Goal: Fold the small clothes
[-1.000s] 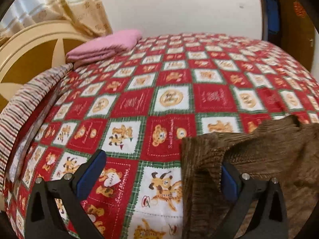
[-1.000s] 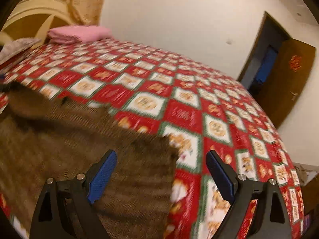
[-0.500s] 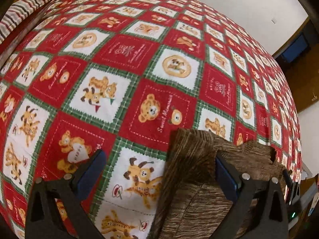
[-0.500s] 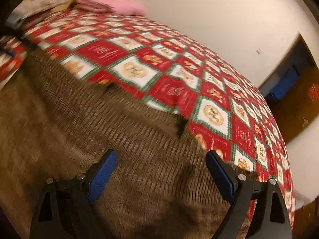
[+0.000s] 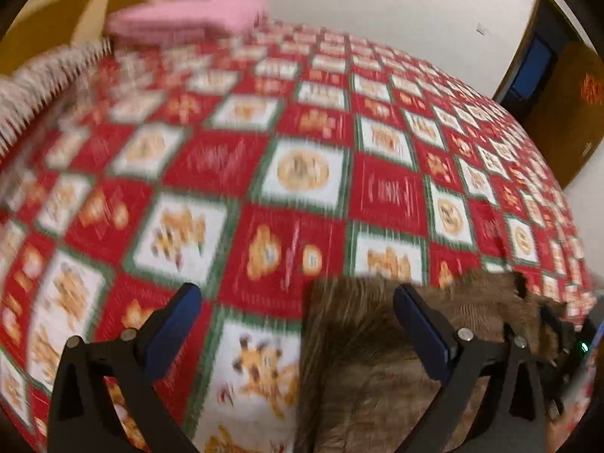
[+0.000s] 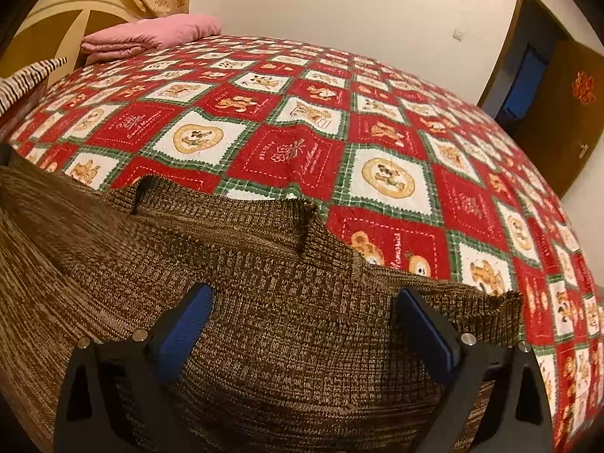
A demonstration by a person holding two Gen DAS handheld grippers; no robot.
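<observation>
A brown knitted garment (image 6: 264,302) lies spread on the red, white and green checked bedspread (image 6: 302,151). In the right wrist view it fills the lower half, with a notch in its far edge. My right gripper (image 6: 302,328) is open above the knit, its blue fingers (image 6: 185,324) wide apart and holding nothing. In the blurred left wrist view the garment (image 5: 358,358) lies at lower right. My left gripper (image 5: 294,324) is open over the garment's left edge, its right finger (image 5: 422,328) above the knit and its left finger above the bedspread (image 5: 264,151).
A folded pink blanket (image 6: 151,36) lies at the bed's far left corner by a cream headboard (image 6: 49,34). A striped cloth (image 6: 22,79) hangs at the left edge. A dark doorway and brown door (image 6: 547,87) stand at the right. The right gripper's body (image 5: 566,343) shows at the left view's right edge.
Both grippers stayed open. The left view tilted up and back from the bed and is now motion-blurred. The right gripper pulled back, so more of the garment's far edge shows.
</observation>
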